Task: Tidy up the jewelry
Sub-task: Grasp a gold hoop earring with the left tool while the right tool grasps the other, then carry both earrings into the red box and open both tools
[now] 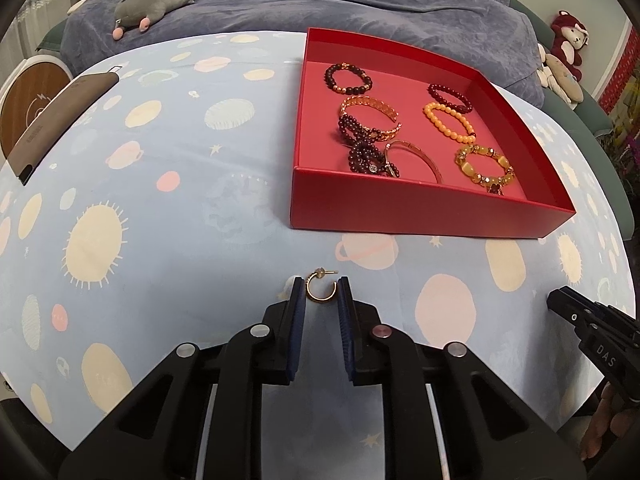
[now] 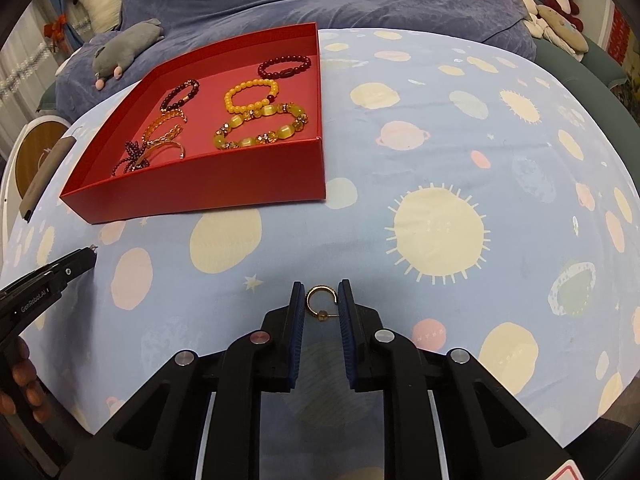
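Note:
A gold hoop earring (image 1: 321,289) lies on the blue planet-print cloth between the fingertips of my left gripper (image 1: 320,292), whose jaws stand open around it. A second gold hoop earring (image 2: 321,304) lies between the fingertips of my right gripper (image 2: 321,300), also open around it. A red box (image 1: 420,208) holds several bracelets, among them an orange bead bracelet (image 1: 450,122) and a yellow stone bracelet (image 1: 486,168). The box also shows in the right wrist view (image 2: 208,184) at upper left.
A brown phone case (image 1: 56,120) lies at the table's left edge by a round wooden disc (image 1: 28,108). A grey plush toy (image 1: 156,4) lies on the purple blanket behind. The right gripper's body (image 1: 596,332) shows at right; the left gripper's body (image 2: 44,284) shows at left.

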{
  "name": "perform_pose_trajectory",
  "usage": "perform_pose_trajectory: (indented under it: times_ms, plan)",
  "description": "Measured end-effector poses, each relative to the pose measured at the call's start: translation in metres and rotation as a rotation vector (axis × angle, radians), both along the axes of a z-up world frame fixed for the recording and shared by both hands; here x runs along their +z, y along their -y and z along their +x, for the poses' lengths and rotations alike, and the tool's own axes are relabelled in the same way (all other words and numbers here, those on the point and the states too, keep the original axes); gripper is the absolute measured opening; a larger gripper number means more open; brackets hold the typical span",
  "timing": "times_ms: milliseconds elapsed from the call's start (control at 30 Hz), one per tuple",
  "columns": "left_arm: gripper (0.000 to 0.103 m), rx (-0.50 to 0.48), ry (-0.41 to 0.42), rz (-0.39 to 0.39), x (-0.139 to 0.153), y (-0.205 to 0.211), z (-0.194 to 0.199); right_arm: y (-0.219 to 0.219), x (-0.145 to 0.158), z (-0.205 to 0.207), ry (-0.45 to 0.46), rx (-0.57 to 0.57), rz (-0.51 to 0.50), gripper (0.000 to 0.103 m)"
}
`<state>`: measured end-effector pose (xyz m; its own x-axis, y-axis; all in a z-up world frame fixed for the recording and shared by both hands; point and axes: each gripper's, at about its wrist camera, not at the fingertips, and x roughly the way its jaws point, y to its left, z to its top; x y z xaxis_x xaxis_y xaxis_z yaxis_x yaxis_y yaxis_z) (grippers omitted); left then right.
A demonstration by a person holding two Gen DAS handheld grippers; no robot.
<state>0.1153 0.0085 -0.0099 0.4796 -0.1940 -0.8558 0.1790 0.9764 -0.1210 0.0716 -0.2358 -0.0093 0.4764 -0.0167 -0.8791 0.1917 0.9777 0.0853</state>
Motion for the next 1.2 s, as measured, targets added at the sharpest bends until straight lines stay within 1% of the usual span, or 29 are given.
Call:
perform_pose_trajectory:
  times_ms: [233,633,833,1000,1200]
  plan:
    - [0.016,-0.008,0.002,-0.027,0.01,0.002,-0.009,-0.007,0.012,-0.007,0.021,0.012,0.015,0.016]
    - [0.016,-0.045,0.041,-0.083,0.046,0.013,-0.024,-0.033,0.05,-0.012,0.094,0.07,0.032,0.016]
    - [0.016,-0.057,0.073,-0.087,0.068,0.02,-0.018,-0.038,0.069,-0.002,0.136,0.092,0.028,0.016]
    - [0.016,-0.073,0.108,-0.096,0.087,0.03,-0.005,-0.04,0.085,0.015,0.171,0.109,0.021,0.016]
    - [0.016,-0.094,0.133,-0.083,0.097,0.046,0.019,-0.043,0.097,0.045,0.201,0.141,0.008,0.016]
